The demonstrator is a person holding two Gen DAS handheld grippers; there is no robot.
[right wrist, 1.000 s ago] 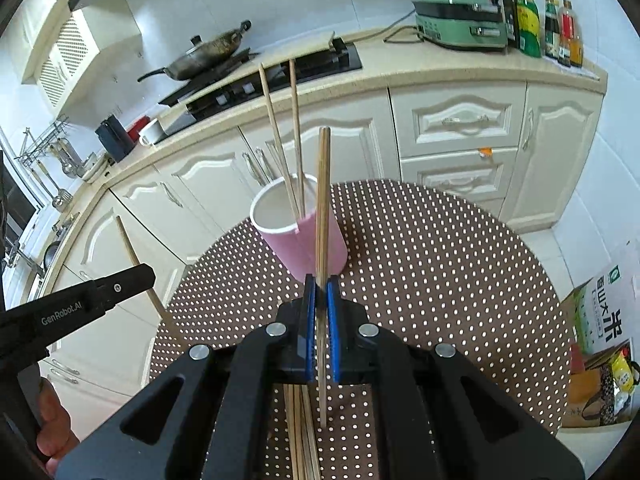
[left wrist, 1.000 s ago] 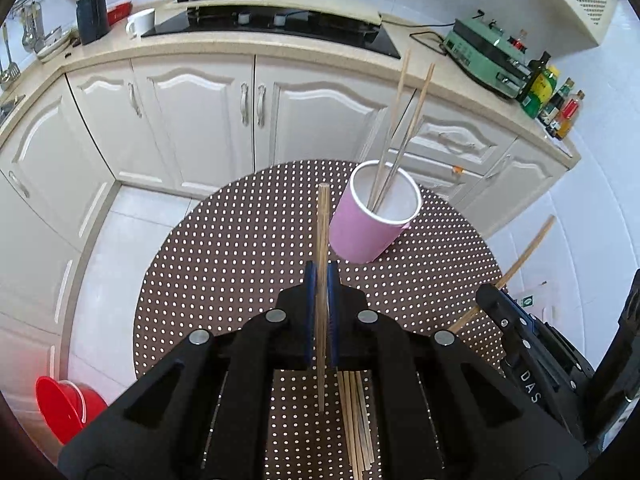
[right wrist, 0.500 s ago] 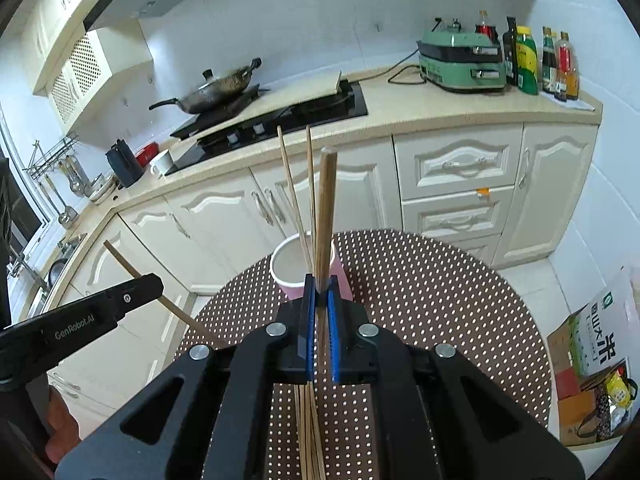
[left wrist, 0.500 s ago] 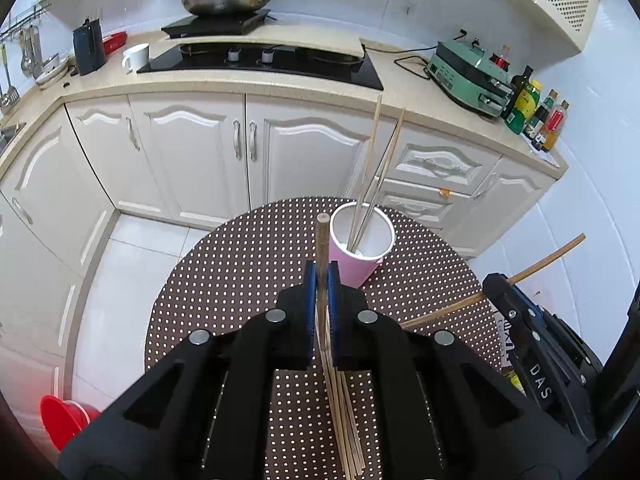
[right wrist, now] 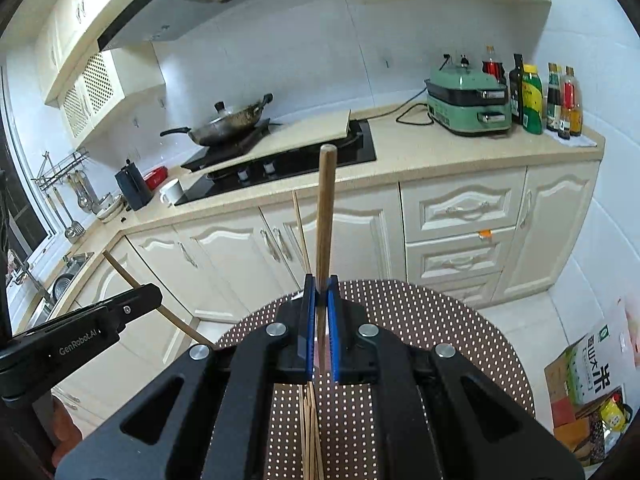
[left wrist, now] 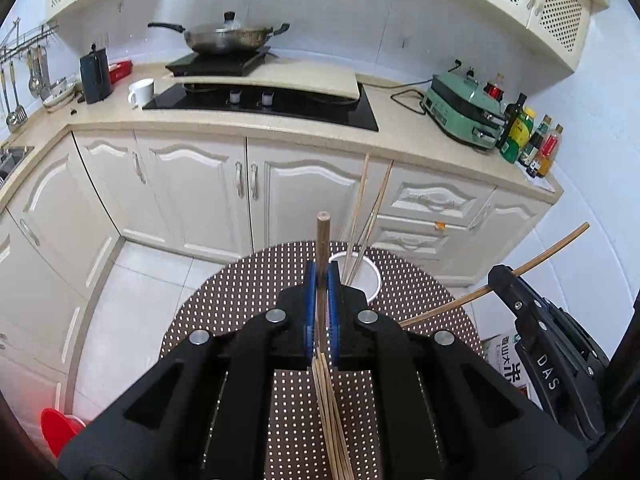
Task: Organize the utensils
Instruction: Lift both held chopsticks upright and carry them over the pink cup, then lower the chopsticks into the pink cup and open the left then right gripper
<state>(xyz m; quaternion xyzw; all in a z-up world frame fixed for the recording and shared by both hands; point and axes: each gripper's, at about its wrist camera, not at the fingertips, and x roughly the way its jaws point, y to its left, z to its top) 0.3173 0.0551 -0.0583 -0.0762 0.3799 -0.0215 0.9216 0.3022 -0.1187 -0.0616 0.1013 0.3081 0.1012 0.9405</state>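
My left gripper [left wrist: 321,280] is shut on a wooden chopstick [left wrist: 322,240] that sticks up past its blue pads. My right gripper [right wrist: 320,284] is likewise shut on a wooden chopstick [right wrist: 325,208]. In the left wrist view the pink cup [left wrist: 370,276] shows its white rim just beyond the fingers, with two chopsticks [left wrist: 366,216] standing in it. Several loose chopsticks [left wrist: 330,408] lie on the dotted table below. The right gripper [left wrist: 496,286] with its chopstick also shows at the right of that view. The left gripper [right wrist: 154,292] shows at the left of the right wrist view.
The round brown dotted table [left wrist: 248,300] stands in front of cream kitchen cabinets [left wrist: 192,188]. On the counter are a hob with a wok [left wrist: 228,38], a green appliance [left wrist: 464,108] and bottles. A red bucket [left wrist: 60,430] and a carton [right wrist: 592,368] sit on the floor.
Both grippers have risen with their chopsticks, so the table and cup look smaller and lower and more of the counter and wall shows. Both stay shut.
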